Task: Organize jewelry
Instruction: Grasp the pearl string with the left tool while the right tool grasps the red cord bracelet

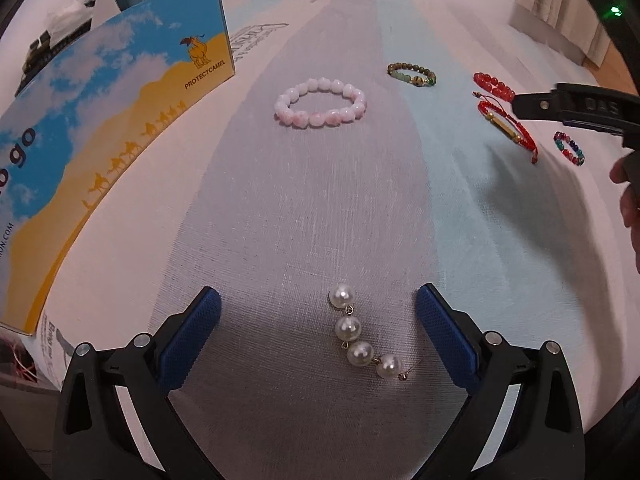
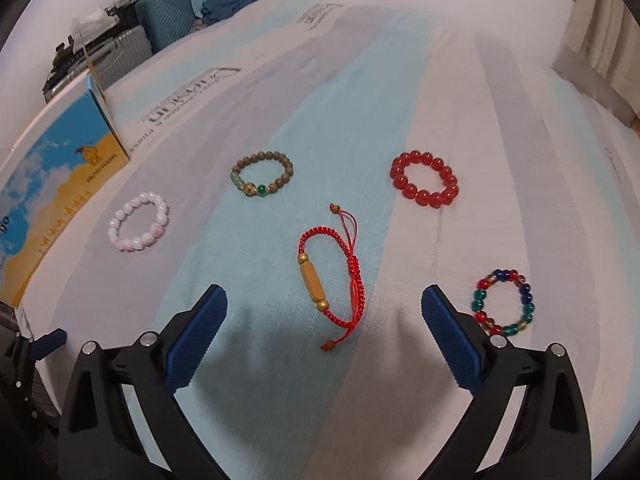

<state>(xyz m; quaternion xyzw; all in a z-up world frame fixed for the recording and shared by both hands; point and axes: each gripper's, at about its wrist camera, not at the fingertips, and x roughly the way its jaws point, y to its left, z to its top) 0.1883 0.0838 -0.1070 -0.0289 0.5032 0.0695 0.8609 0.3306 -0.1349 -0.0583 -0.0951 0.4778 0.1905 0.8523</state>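
Observation:
My left gripper [image 1: 318,304] is open, with a pearl drop earring [image 1: 362,338] lying on the cloth between its blue fingers. A pink bead bracelet [image 1: 320,102] lies farther ahead. My right gripper [image 2: 324,304] is open above a red braided cord bracelet with a gold tube [image 2: 334,270]. Around it lie a brown and green bead bracelet [image 2: 262,180], a red bead bracelet [image 2: 425,184], a multicoloured bead bracelet [image 2: 505,302] beside the right finger, and the pink bracelet [image 2: 138,222]. The right gripper shows from the side in the left wrist view [image 1: 516,105].
A blue and yellow camel-print box [image 1: 92,132] stands at the left on the striped cloth [image 1: 280,216]; it also shows in the right wrist view [image 2: 60,188]. Suitcases [image 2: 160,24] and clutter stand beyond the far left edge. A curtain [image 2: 600,28] hangs at the far right.

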